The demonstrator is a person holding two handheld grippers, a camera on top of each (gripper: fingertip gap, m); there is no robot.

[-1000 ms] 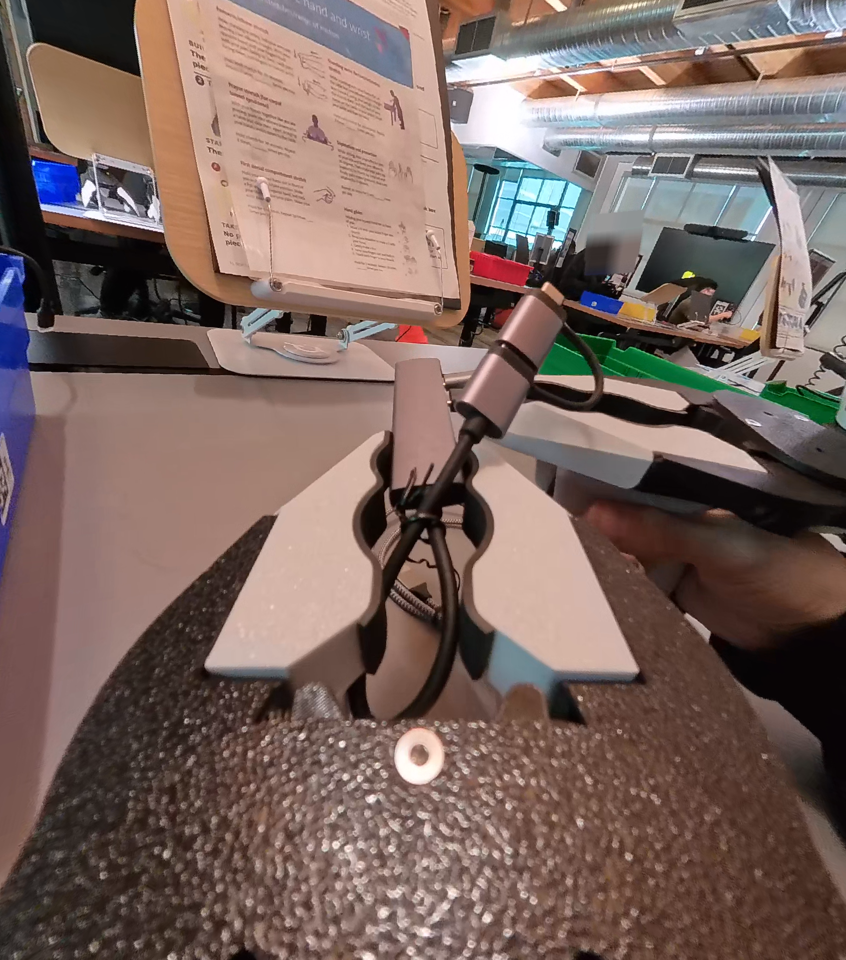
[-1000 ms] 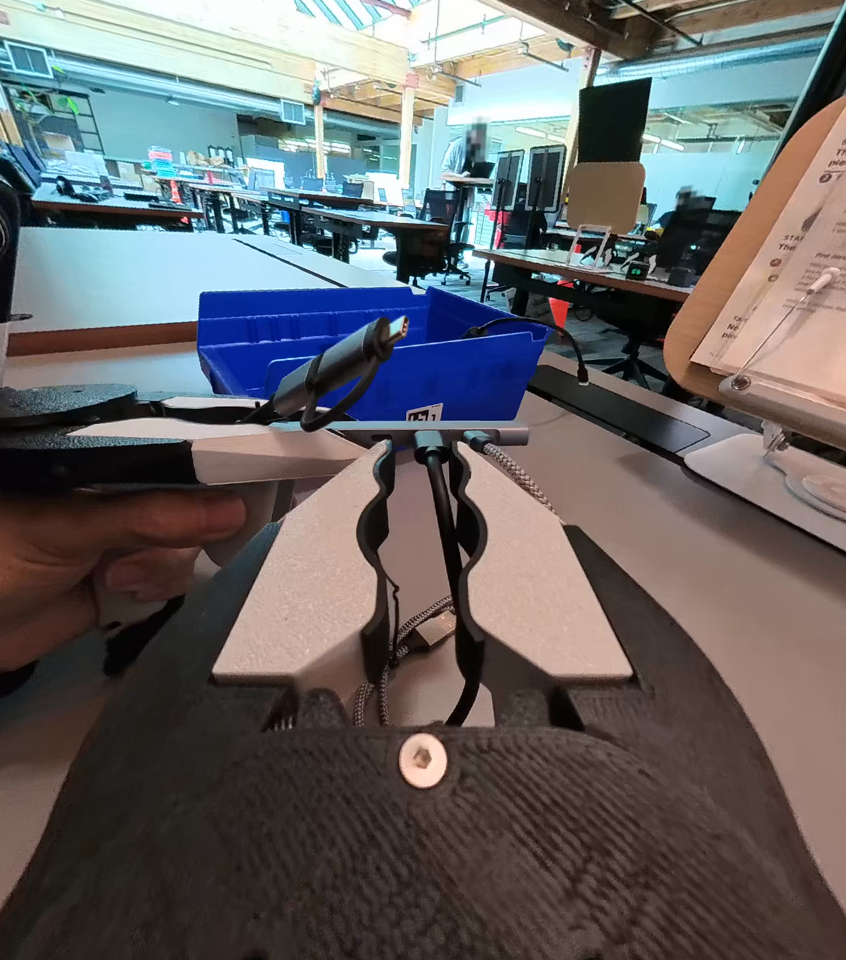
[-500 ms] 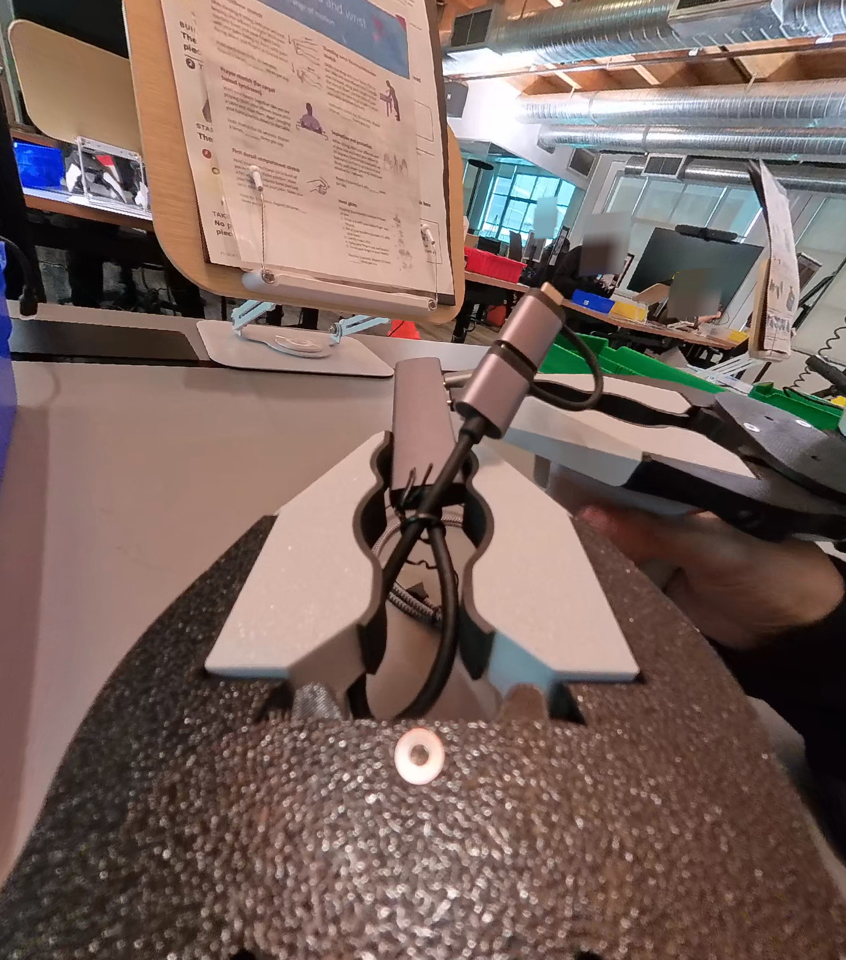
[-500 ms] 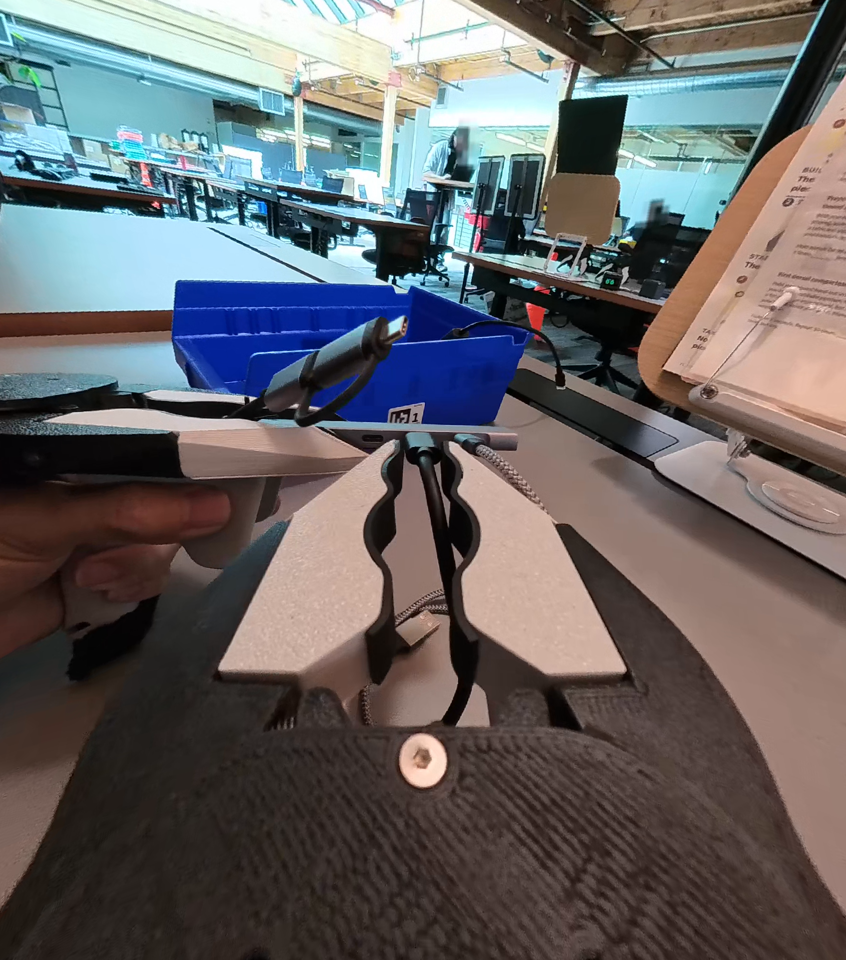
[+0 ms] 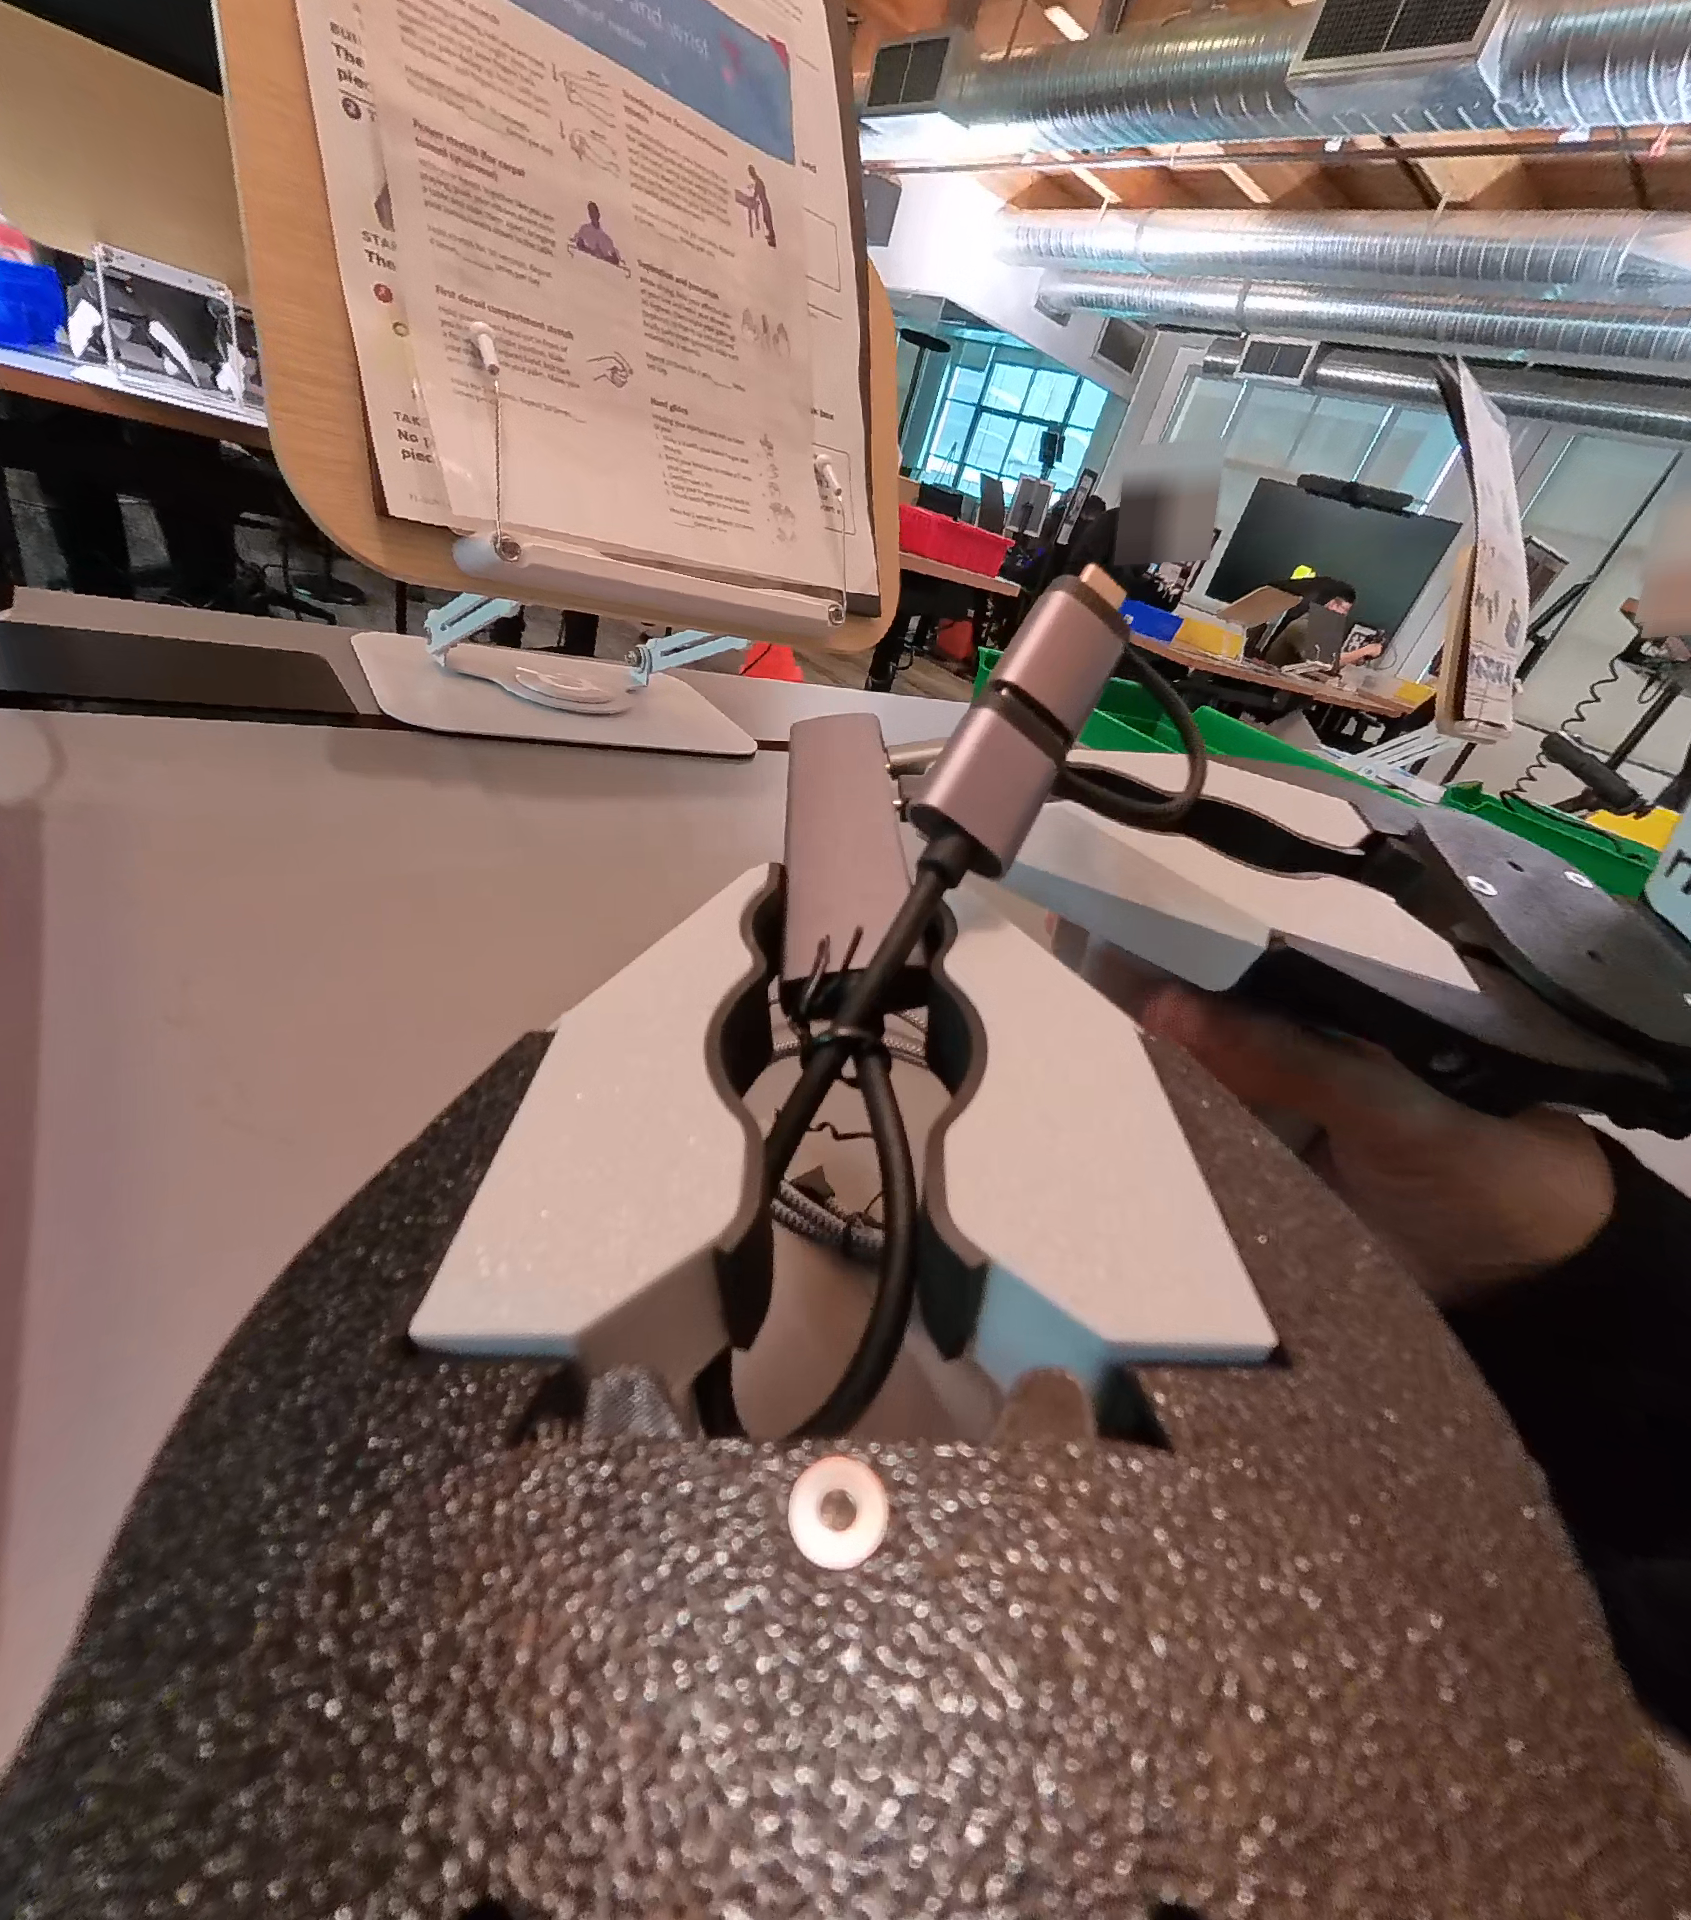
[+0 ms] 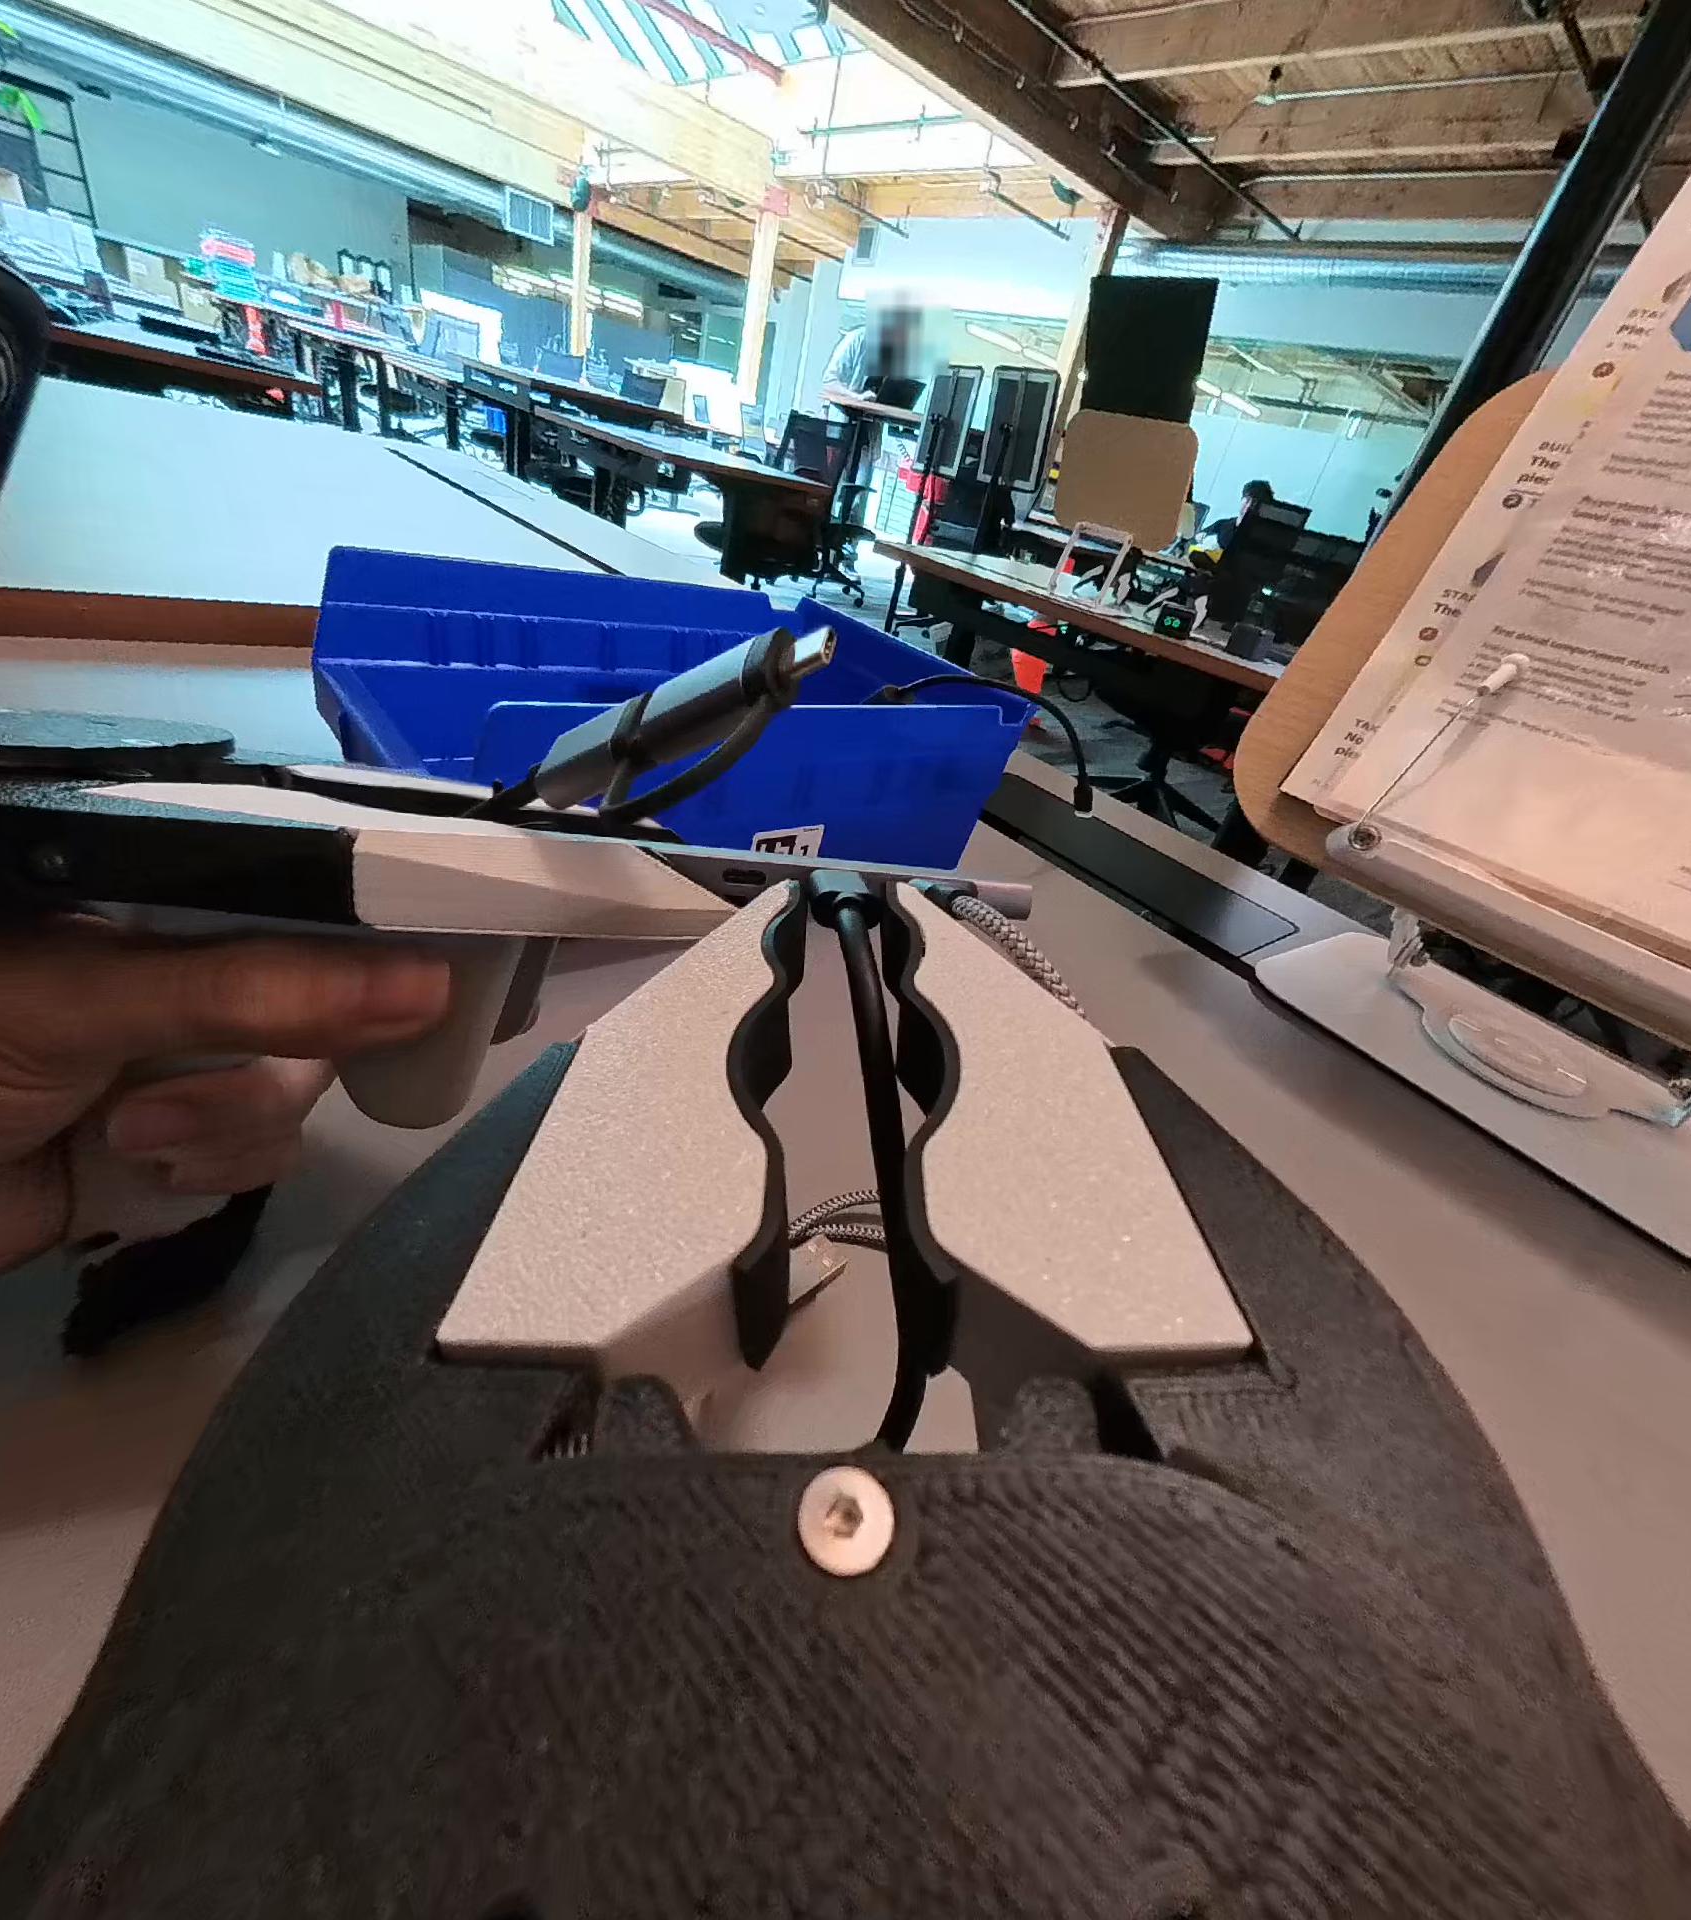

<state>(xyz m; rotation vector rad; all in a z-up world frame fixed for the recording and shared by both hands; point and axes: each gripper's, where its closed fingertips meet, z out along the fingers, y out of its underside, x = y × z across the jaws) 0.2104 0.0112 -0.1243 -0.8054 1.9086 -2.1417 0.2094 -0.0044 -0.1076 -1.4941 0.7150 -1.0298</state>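
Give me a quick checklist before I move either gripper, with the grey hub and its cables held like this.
1. Left gripper on the grey hub: ok, shut on it.
2. Right gripper on the black plug at the hub's edge: ok, shut on it.
3. Black plug fully seated in the hub: cannot tell.
4. Braided cable in the port beside it: ok, looks plugged in.
5. Loose grey connector free of both grippers: ok, it sticks up above them.
6. Black lead out of the way: not ok, it loops between the left gripper's fingers.
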